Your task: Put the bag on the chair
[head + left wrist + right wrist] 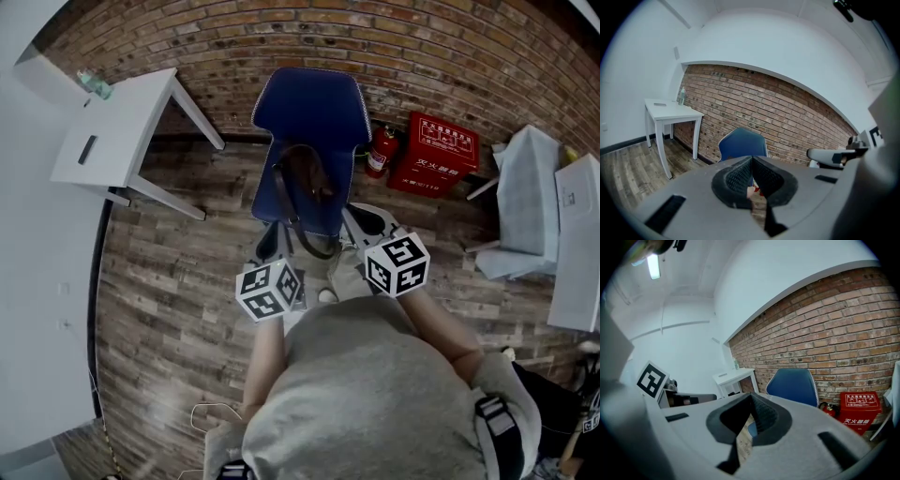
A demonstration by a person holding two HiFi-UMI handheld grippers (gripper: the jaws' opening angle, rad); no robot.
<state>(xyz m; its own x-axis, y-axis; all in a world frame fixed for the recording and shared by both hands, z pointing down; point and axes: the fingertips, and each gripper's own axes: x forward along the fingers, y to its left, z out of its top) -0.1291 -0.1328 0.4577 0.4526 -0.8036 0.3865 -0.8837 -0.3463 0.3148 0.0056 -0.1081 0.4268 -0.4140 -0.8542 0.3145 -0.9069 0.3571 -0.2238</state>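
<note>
1. The left gripper [751,160] has its fingers [736,178] clenched pad against pad. Nothing sits between them; only the chair back shows past their tips.
2. The right gripper [751,398] is the same: its fingers [765,416] are pressed together and empty, with floor and the chair's edge showing through the gap below the pads.
3. The bag [305,173], brown, lies on the seat of the blue chair [309,112]. It is ahead of both sets of fingers, roughly midway between them, and touches neither.
4. Its strap [314,246] loops off the seat's front edge towards the person and hangs between the two pairs of fingertips, nearer them than the bag itself.
5. Judging from this, the placing step looks complete: the bag rests on the seat and neither gripper holds it.
6. Any next move probably needs only to draw the fingers back without catching the hanging strap, since a snag could pull the bag off the seat.
</note>
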